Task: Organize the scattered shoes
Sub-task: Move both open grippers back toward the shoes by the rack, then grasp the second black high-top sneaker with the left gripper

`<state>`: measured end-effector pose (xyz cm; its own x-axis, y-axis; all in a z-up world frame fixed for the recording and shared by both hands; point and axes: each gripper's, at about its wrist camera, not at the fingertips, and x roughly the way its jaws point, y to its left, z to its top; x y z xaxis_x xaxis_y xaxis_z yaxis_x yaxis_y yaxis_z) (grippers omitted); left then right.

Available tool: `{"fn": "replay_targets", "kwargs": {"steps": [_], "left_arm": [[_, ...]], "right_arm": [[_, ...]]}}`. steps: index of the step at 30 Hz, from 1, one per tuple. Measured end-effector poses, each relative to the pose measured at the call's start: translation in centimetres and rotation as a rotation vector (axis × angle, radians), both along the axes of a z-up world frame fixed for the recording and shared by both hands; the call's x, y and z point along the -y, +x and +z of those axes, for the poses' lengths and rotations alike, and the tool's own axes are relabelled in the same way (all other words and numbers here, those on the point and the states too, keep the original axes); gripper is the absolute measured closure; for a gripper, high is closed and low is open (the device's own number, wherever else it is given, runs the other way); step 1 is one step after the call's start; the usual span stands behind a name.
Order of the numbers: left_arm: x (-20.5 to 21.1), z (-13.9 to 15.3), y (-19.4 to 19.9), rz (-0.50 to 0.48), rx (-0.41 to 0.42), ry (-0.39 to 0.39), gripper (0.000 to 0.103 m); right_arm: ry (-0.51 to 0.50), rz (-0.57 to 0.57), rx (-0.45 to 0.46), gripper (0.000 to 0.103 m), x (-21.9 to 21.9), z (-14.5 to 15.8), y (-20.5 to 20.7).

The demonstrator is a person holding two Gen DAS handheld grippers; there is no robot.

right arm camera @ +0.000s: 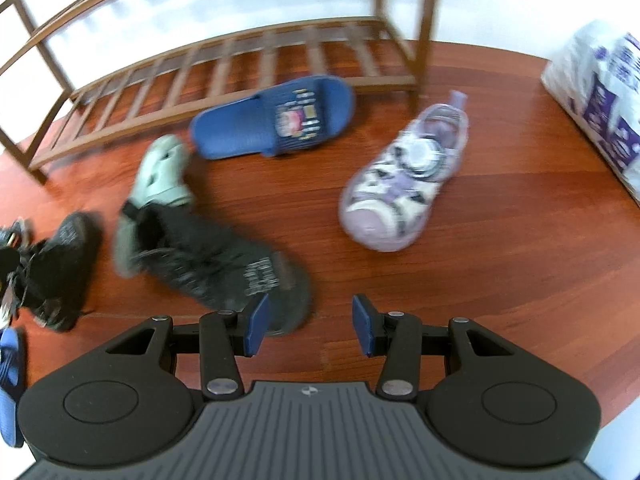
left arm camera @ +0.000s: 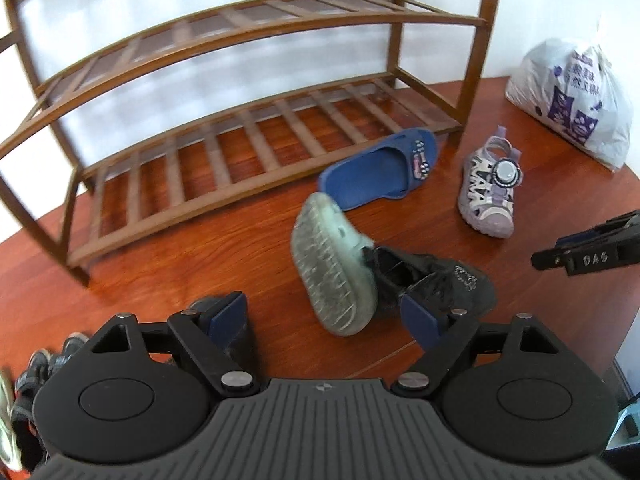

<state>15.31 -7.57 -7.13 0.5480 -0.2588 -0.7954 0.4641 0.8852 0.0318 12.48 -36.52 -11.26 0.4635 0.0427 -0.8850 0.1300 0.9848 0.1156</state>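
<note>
Before the empty wooden rack (left arm camera: 256,136), both grippers, left (left arm camera: 322,322) and right (right arm camera: 307,326), hovered with jaws apart and empty over scattered shoes, apparently choosing the black sneaker (right arm camera: 224,264) to clamp next.

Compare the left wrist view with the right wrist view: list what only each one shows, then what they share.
Only the left wrist view shows the rack's upper shelf, the mint shoe's sole and the tip of the right hand-held gripper.

Only the right wrist view shows a second black shoe and a second blue slipper at its left edge.

Both show the wooden shoe rack, blue slipper, lilac sandal, black sneaker, white bag and red-brown floor.
</note>
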Motion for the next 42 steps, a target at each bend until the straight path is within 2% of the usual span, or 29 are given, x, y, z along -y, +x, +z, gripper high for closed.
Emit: {"fn": "replay_targets", "kwargs": {"steps": [6, 11, 18, 21, 24, 29, 35, 38, 42], "left_arm": [[2.8, -1.3, 1.9, -0.068, -0.005, 0.046, 0.030], [4.5, -1.9, 3.5, -0.145, -0.003, 0.072, 0.034], [7.4, -4.2, 5.5, -0.312, -0.014, 0.186, 0.048], [8.5, -5.6, 6.0, -0.400, -0.031, 0.263, 0.056], [9.0, -6.8, 6.1, -0.470, -0.046, 0.324, 0.059], [9.5, -7.9, 6.4, -0.565, -0.067, 0.348, 0.060], [11.1, -9.4, 6.9, -0.709, -0.040, 0.415, 0.060], [11.6, -9.6, 7.1, -0.753, -0.053, 0.417, 0.071], [11.9, -9.9, 7.6, -0.748, -0.072, 0.385, 0.074]], "right_arm": [[0.003, -0.048, -0.006, 0.052, 3.4, -0.8, 0.4], [0.000, -0.080, -0.017, 0.052, 5.9, -1.5, 1.0], [-0.004, -0.103, -0.023, 0.052, 8.4, -1.8, 1.8], [-0.008, -0.115, -0.029, 0.052, 9.5, -2.0, 2.2], [-0.015, -0.121, -0.031, 0.052, 10.3, -2.2, 2.7], [-0.024, -0.135, -0.029, 0.052, 11.8, -2.3, 3.9], [-0.040, -0.124, -0.032, 0.052, 12.8, -2.6, 5.3], [-0.056, -0.103, -0.027, 0.052, 13.2, -2.7, 6.4], [-0.079, -0.059, -0.015, 0.052, 13.6, -2.6, 8.6]]}}
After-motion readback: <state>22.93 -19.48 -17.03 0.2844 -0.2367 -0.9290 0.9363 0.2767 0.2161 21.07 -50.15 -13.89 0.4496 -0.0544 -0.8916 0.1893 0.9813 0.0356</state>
